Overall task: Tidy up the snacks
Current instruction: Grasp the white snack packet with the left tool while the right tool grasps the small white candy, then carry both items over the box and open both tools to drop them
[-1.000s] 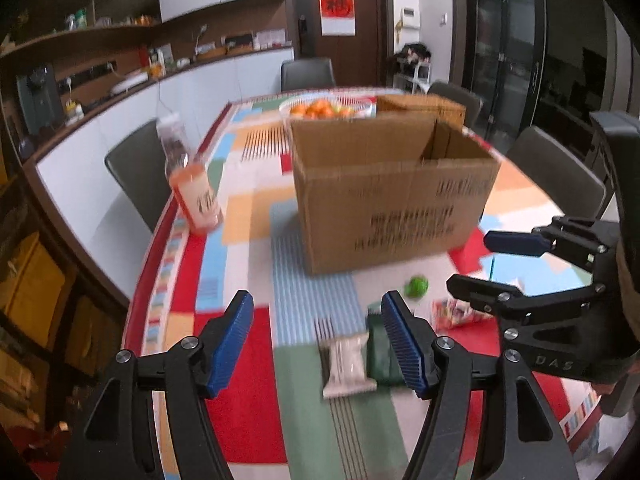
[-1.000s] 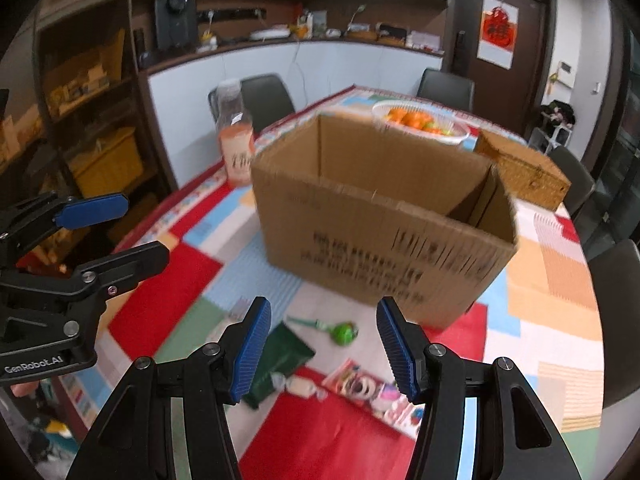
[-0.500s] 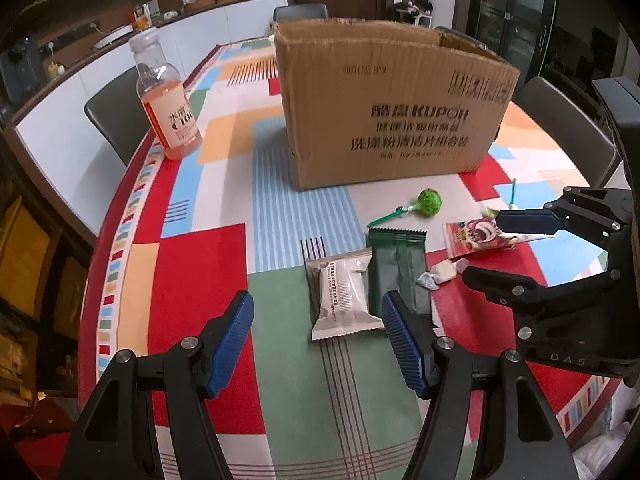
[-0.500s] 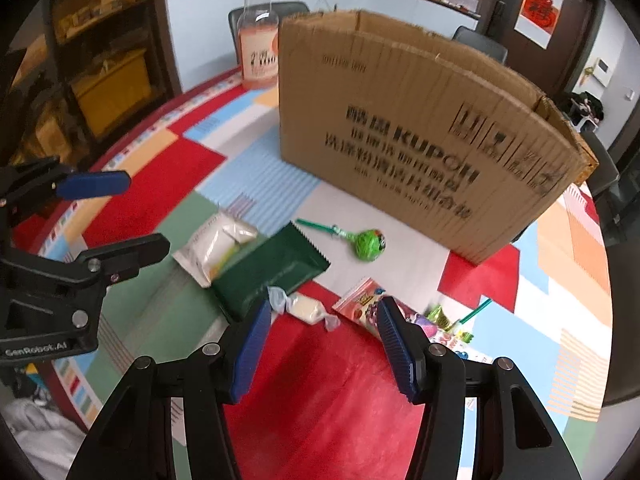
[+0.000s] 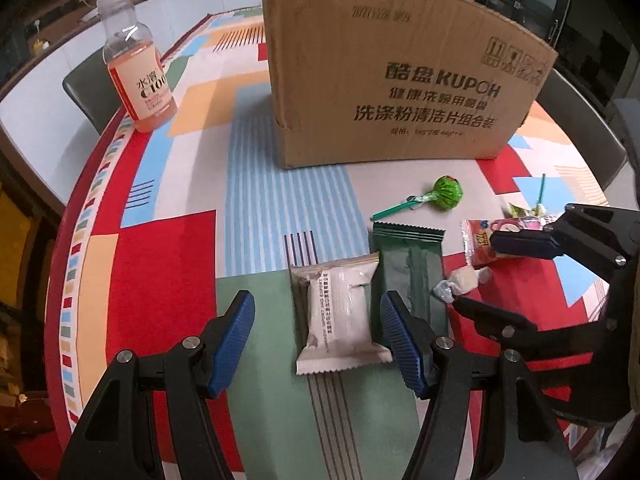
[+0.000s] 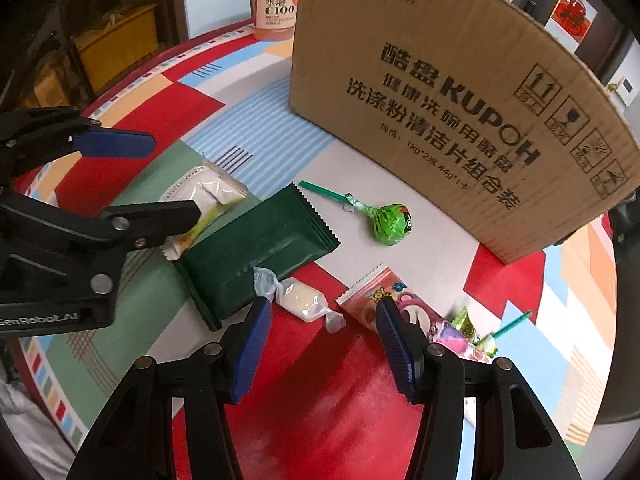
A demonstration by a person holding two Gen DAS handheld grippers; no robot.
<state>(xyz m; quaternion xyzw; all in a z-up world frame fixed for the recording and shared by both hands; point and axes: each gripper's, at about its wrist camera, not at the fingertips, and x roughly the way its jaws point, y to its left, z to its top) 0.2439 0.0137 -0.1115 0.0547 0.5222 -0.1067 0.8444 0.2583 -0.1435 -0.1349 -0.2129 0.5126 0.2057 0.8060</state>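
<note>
Snacks lie on the patterned tablecloth in front of a cardboard box [image 5: 392, 72]. A white snack packet [image 5: 340, 312] lies beside a dark green packet [image 5: 412, 272]. My left gripper [image 5: 318, 334] is open, low over the white packet, which lies between its blue pads. My right gripper [image 6: 320, 340] is open just above a small clear-wrapped candy [image 6: 300, 300]. A green lollipop [image 6: 390, 220], a red cartoon packet [image 6: 384, 296] and a second green-stick lollipop [image 6: 480, 332] lie near it. The box [image 6: 452, 92] stands right behind them.
An orange drink bottle [image 5: 138, 76] stands at the table's left edge, and shows behind the box in the right wrist view [image 6: 276, 4]. Dark chairs [image 5: 86, 88] ring the table. The table's curved edge [image 5: 76, 280] runs close on the left.
Both grippers have dropped from well above the table to just over the snacks and moved closer to the box. The box top is now out of sight. Both stay open.
</note>
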